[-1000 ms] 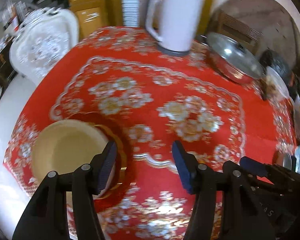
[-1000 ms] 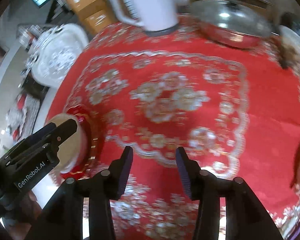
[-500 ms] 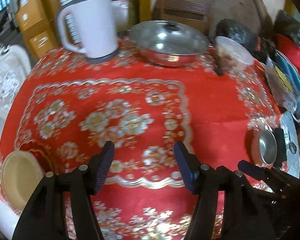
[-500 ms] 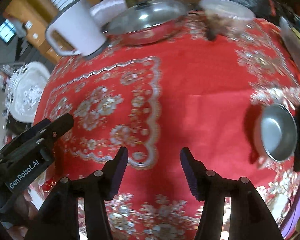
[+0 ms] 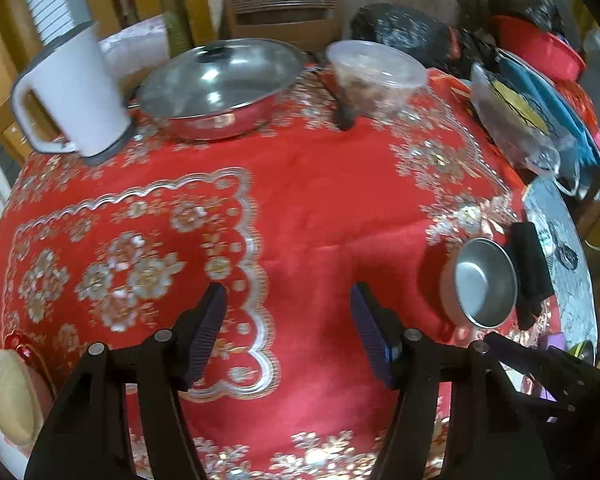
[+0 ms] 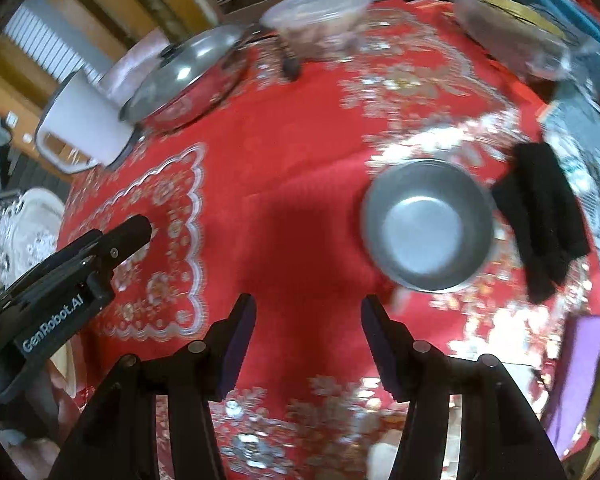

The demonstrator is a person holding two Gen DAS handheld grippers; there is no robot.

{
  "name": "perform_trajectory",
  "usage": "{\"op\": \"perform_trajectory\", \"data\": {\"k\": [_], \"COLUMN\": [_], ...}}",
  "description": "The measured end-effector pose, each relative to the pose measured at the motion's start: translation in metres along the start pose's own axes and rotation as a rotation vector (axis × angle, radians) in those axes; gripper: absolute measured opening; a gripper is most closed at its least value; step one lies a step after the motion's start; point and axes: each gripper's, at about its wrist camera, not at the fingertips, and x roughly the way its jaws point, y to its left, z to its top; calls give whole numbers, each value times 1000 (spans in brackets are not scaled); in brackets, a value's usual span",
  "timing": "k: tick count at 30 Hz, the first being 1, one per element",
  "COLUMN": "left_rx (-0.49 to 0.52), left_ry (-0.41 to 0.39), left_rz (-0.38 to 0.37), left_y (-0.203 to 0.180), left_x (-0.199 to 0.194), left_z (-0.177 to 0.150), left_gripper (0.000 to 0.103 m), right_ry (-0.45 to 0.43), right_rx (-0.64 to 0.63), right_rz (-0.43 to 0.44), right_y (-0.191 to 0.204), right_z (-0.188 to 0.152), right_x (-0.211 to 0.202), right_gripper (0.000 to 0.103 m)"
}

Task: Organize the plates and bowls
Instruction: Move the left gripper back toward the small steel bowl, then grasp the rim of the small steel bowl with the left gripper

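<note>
Left wrist view: my left gripper (image 5: 288, 328) hangs above the red tablecloth (image 5: 332, 200), jaws spread wide, nothing between them. The steel bowl (image 5: 485, 282) sits upright on the cloth to the right, touching a black cloth (image 5: 530, 272) on its far side. A cream bowl (image 5: 8, 390) rests on a red plate (image 5: 22, 350) at the table's left edge. At the rear stand a white kettle (image 5: 76, 92), a lidded steel pan (image 5: 220, 84) and a clear lidded container (image 5: 374, 70).

Right wrist view: my right gripper (image 6: 308, 338) is likewise wide open and empty above the cloth. The steel bowl (image 6: 426, 226) lies just ahead and right of the right fingertip, apart from it. The black cloth (image 6: 540, 216) borders the bowl's right rim. My left gripper's body shows at the left edge.
</note>
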Motion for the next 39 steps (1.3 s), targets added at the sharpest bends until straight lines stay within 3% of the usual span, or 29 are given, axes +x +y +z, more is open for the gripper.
{"op": "perform_trajectory", "data": {"k": [14,27,37,38,39], "left_rx": [90,155,195,199,201], "left_ry": [31,101,192,198,204], "left_rz": [-83,-135,-151,-145,-139], "left_y": [-75,-117,-130,-131,-132], "left_x": [22,61,96,98,100], "left_z": [8,7,4,3,3], "left_gripper": [63,63,63,60,47], "right_ry": [-33,-12,37,45,56], "right_rx": [211,227,202,198,191], "right_rz": [-63,-62,-78,-82,-82], "right_y": [-104,-123,-128,-128,-128], "right_z": [4,33,45,45,46], "right_x": [-13,17,38,41,43], "right_gripper": [57,56,28,26,24]}}
